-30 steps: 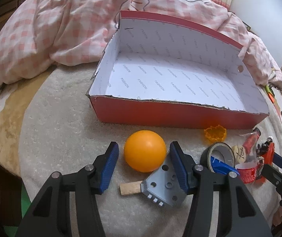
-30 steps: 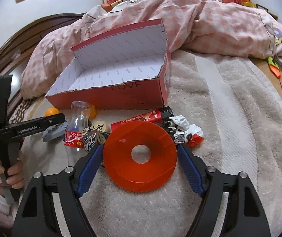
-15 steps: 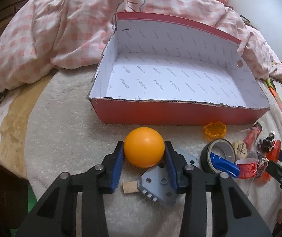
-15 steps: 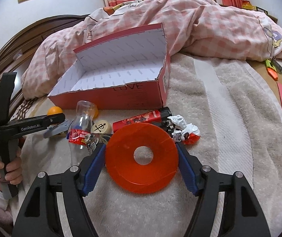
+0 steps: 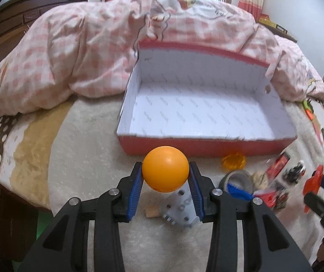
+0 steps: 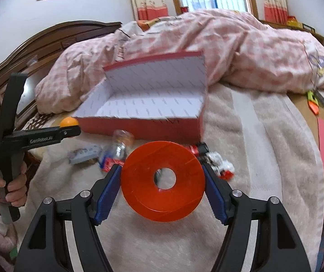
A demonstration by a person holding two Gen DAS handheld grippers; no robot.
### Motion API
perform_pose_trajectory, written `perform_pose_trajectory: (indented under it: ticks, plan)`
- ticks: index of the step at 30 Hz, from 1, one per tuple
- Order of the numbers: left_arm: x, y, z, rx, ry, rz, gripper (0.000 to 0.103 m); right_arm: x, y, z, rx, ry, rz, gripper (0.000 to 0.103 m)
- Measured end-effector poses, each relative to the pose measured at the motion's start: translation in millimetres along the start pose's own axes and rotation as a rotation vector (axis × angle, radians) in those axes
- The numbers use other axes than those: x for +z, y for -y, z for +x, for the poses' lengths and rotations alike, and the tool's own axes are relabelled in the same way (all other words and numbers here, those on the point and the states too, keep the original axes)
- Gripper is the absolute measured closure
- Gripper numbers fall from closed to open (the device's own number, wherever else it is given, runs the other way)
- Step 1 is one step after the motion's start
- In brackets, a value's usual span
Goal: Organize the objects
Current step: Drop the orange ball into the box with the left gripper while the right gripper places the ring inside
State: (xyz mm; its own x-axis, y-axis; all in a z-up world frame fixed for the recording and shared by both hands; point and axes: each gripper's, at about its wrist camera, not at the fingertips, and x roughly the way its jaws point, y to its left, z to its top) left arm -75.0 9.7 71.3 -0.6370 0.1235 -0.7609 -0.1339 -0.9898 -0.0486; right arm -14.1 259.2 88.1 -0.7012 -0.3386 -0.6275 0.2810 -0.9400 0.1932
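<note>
My left gripper [image 5: 166,176] is shut on an orange ball [image 5: 165,168] and holds it off the blanket, in front of the red cardboard box [image 5: 207,144] with its white printed lining. The box is empty. My right gripper [image 6: 162,182] is shut on a red disc [image 6: 143,181] with a round hole in its middle, lifted just above the clutter. In the right wrist view the left gripper [image 6: 70,129] shows at the far left with the ball [image 6: 69,121] at its tip, held by a hand [image 6: 14,185].
On the cream blanket [image 5: 82,158] lie a grey perforated block [image 5: 180,206], a roll of tape [image 5: 237,180], an orange ring [image 5: 233,161], a clear bottle [image 6: 120,149], a red tube [image 6: 192,149] and a white toy figure [image 6: 218,163]. A pink checked quilt [image 5: 82,52] is heaped behind the box.
The left jaws closed on the orange ball and lifted it off the blanket. The right gripper rose with the red disc, and the box now looks lower in both views.
</note>
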Motion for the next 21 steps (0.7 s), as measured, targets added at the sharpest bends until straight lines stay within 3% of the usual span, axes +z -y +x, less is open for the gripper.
perform_pose_trajectory:
  ticks: [10,21]
  plan:
    - [39.7,17.6,-10.8,-0.003,0.081,0.049,0.064,48.8,-20.2,5.9,0.012,0.042,-0.084,0.032]
    - [79.1,24.2,37.1,-0.007,0.03,0.07,0.064,91.6,-20.0,62.2,-0.048,-0.008,-0.103,0.031]
